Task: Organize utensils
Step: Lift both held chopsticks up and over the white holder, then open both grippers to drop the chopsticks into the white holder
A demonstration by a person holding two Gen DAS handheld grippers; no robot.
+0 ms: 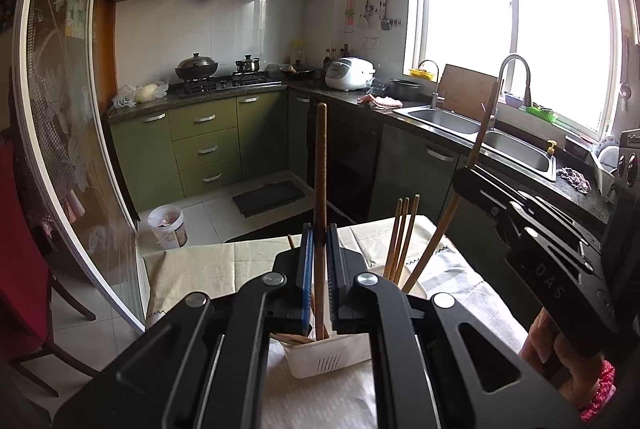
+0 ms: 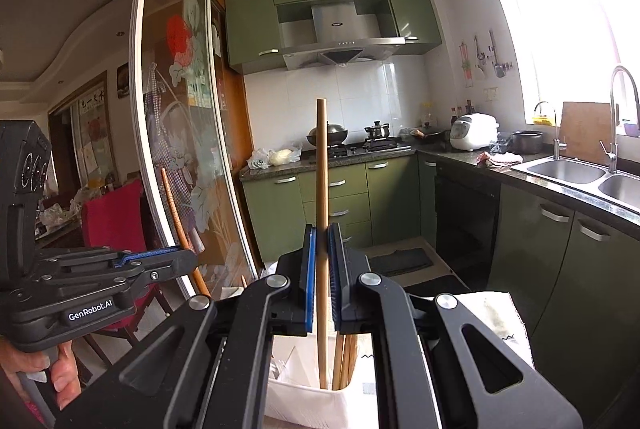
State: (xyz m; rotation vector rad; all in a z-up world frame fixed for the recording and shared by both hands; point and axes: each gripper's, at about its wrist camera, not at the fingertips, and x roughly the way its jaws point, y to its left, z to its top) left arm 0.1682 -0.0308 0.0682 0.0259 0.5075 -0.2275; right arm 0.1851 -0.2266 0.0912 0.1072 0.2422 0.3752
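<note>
Chopsticks — light, stiff, smooth wood, slip easily; grip mid-shaft. Left gripper (image 1: 320, 249) clamps one chopstick (image 1: 320, 165), right gripper (image 2: 322, 249) another (image 2: 321, 165) — both upright, tips in white holder (image 1: 328, 353).

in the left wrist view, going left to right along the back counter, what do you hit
plastic bag → lidded wok → kettle → rice cooker → pink cloth → dark pot → sink

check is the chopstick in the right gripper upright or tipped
Upright: the chopstick stands vertical between the right gripper pads, lower end down in the white holder.
</note>
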